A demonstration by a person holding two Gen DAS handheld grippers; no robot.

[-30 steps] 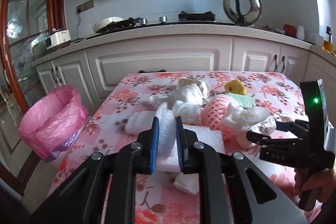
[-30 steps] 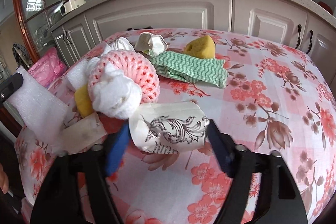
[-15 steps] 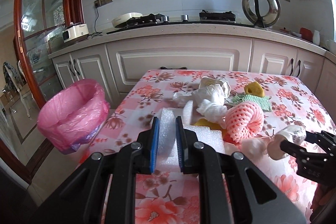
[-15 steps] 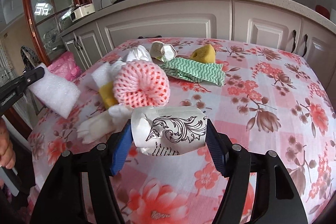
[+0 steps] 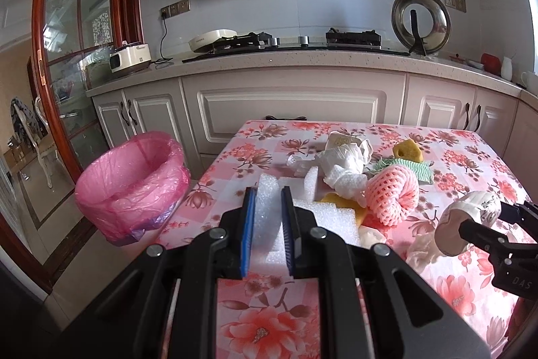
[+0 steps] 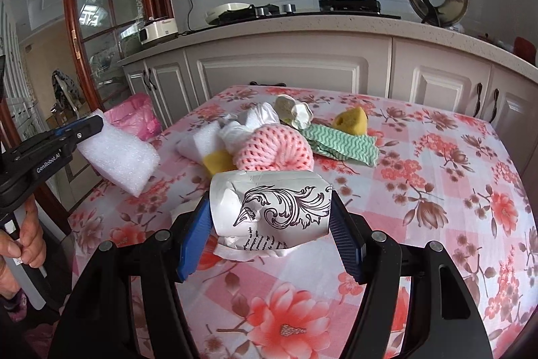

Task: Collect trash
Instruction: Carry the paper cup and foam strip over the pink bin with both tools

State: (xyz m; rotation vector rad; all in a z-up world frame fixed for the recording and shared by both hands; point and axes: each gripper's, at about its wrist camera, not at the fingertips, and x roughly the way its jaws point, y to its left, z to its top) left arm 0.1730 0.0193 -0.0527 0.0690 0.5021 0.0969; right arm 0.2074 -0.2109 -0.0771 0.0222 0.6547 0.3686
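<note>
Pink-lined bin (image 5: 129, 187) stands on the floor left of the worktop (image 5: 470, 153). Left gripper (image 5: 267, 221) has its fingers clamped on a white foam block (image 5: 267, 214), right gripper (image 6: 270, 224) pinches a crumpled paper cup (image 6: 272, 207) above the flowered cloth.

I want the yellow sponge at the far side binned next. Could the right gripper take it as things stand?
Probably not yet: the right gripper is shut on a crumpled paper cup. The path to the yellow sponge past the green cloth looks free otherwise.
</note>
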